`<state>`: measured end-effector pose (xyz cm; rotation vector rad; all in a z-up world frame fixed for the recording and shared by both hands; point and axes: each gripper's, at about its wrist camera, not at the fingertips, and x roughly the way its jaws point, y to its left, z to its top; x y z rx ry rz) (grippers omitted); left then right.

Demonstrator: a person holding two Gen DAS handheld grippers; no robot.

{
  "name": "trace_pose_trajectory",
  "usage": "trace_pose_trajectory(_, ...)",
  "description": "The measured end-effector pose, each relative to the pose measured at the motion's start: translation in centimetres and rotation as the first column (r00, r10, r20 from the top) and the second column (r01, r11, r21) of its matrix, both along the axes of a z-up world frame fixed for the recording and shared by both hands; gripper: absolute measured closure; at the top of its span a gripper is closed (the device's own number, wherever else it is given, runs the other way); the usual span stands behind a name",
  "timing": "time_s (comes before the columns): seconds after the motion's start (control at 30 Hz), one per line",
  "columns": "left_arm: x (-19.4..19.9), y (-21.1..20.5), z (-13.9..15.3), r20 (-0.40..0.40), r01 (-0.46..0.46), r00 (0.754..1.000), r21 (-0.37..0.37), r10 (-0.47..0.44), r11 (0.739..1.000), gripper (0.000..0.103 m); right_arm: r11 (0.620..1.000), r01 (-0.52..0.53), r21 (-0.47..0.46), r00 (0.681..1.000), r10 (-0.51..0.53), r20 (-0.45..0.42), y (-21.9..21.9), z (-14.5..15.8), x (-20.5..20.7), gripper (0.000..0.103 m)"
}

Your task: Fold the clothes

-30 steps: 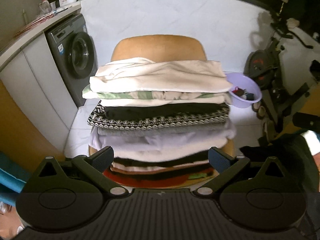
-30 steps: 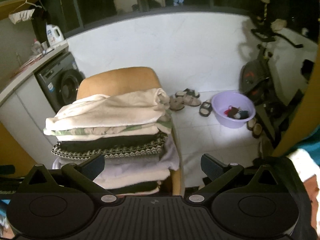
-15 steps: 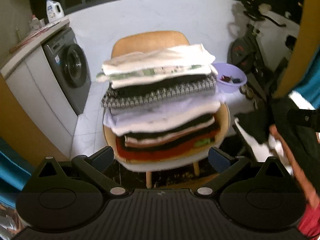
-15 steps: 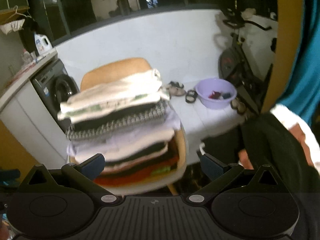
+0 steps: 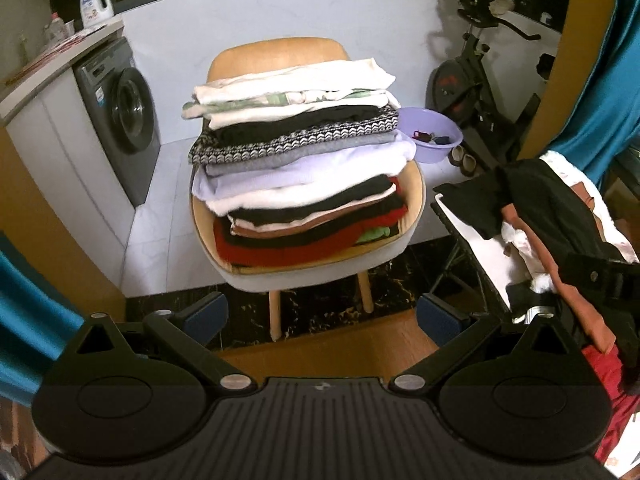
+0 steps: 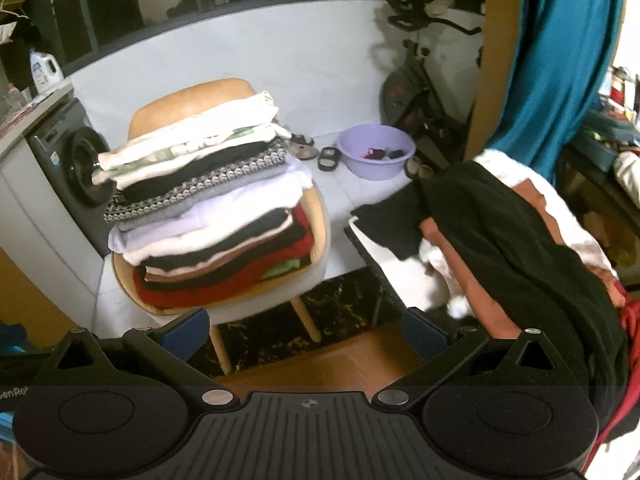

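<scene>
While the tall stack of folded clothes (image 5: 298,168) sat squarely on the tan chair (image 5: 280,54) in the middle of the left wrist frame, both tools hung back from it, well clear and empty. The left gripper (image 5: 320,316) stood spread wide at the bottom of its frame, nothing between its blue pads, only the dark floor and the chair legs showing through the gap. The right gripper (image 6: 306,328) was likewise released, jaws apart and bare. And what a pile that was: white and cream pieces on top, a patterned black-and-white one below them, lilac and grey in the middle, black and red at the base, all stacked flat, leaning a touch but holding. So a good share of the job looked done. What was left lay at the right of both frames: a loose heap of unfolded clothes (image 6: 500,232), black over rust-pink and white, slumped on a tabletop (image 6: 394,264) just beside the chair, one black piece trailing over its near edge. By my reading, the next garment had to come from that heap. A lilac basin (image 6: 376,152) sat on the white floor beyond, apart from all this.
</scene>
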<state>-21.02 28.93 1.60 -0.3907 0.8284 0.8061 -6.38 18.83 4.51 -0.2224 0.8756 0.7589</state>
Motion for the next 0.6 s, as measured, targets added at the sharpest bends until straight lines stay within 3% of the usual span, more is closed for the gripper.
trace_pose_trajectory(0.3, 0.4, -3.1, 0.0, 0.019, -0.067, 0.998, -0.011, 0.067, 0.998, 0.000, 0.997, -0.074, -0.013, 0.997, 0.074, 0.026, -2.0, -0.1, -0.5, 0.001)
trace_pose_trajectory(0.6, 2.9, -6.6, -0.2, -0.012, -0.084, 0.996, -0.024, 0.084, 0.996, 0.000, 0.995, -0.100, -0.020, 0.995, 0.100, -0.001, -5.2, -0.7, 1.9, 0.001)
